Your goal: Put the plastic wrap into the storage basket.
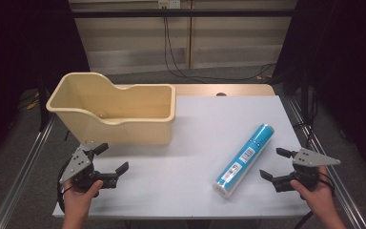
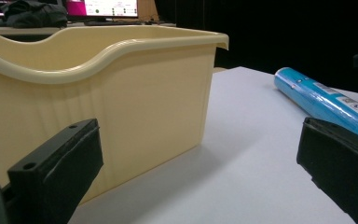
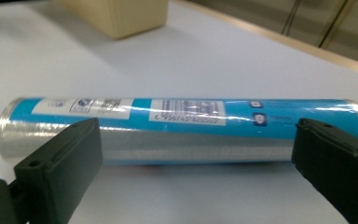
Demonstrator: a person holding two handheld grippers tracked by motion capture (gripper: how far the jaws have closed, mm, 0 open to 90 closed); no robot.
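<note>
Blue roll (image 1: 244, 160) lies flat on white table (image 1: 181, 176), long axis diagonal, near end toward person. Right gripper (image 1: 270, 163) nearer, just beside roll, jaws spread wide, empty. Left gripper (image 1: 112, 158) also agape, near yellow bin (image 1: 124, 124).

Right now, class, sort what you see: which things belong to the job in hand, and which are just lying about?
Part of the job:
- blue roll, lying on the table in front of the open right hand-held gripper
- cream bin, beside the open left hand-held gripper

Just lying about:
- black cables on the floor behind the table
- monitor past the bin
</note>
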